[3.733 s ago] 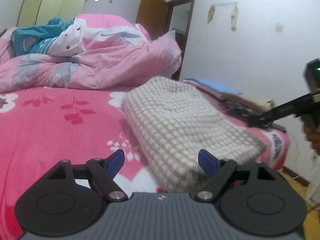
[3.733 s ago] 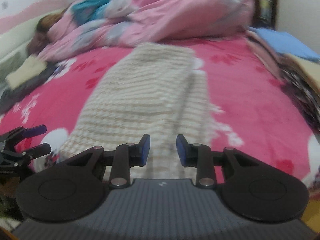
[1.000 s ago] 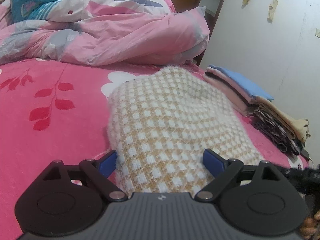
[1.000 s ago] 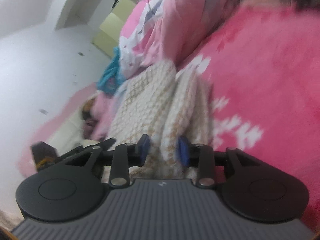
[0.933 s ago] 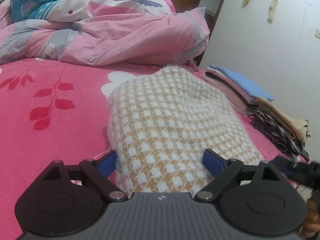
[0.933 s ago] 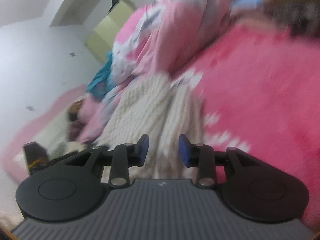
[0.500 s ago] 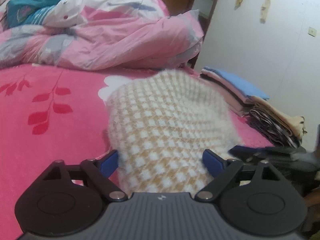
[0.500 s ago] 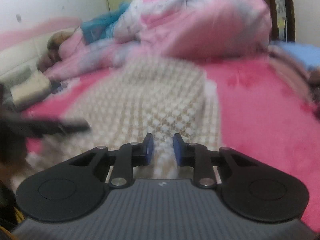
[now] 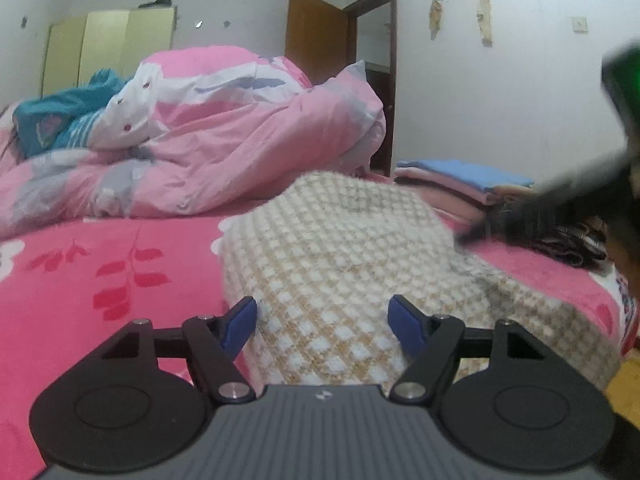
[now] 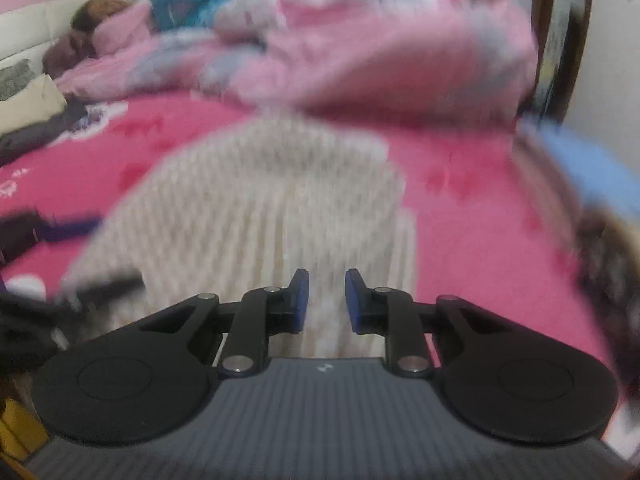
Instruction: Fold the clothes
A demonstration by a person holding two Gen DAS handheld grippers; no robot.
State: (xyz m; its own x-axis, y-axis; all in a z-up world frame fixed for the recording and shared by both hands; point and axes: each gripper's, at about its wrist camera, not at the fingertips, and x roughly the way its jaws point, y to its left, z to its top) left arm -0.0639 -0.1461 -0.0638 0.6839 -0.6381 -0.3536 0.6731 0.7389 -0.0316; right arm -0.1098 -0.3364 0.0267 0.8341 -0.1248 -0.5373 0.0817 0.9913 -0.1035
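The thick, soft checked knit [image 9: 344,248] on the bed should sag when lifted, so pinch its near hem: the left gripper [image 9: 322,322], just closing, straddles it unclamped, while the right gripper [image 10: 325,300] seems, through blur, nipped on a fold.

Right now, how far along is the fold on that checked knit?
Done: the checked knit lies on the pink bedsheet as a narrow doubled-over bundle; a stack of folded clothes sits beside it. In hand: the left gripper straddles the bundle's near end, jaws just closing, pads not visibly pressing; the right gripper is narrowed around the edge, grip unclear through blur. Left: probably the last fold, then stacking.
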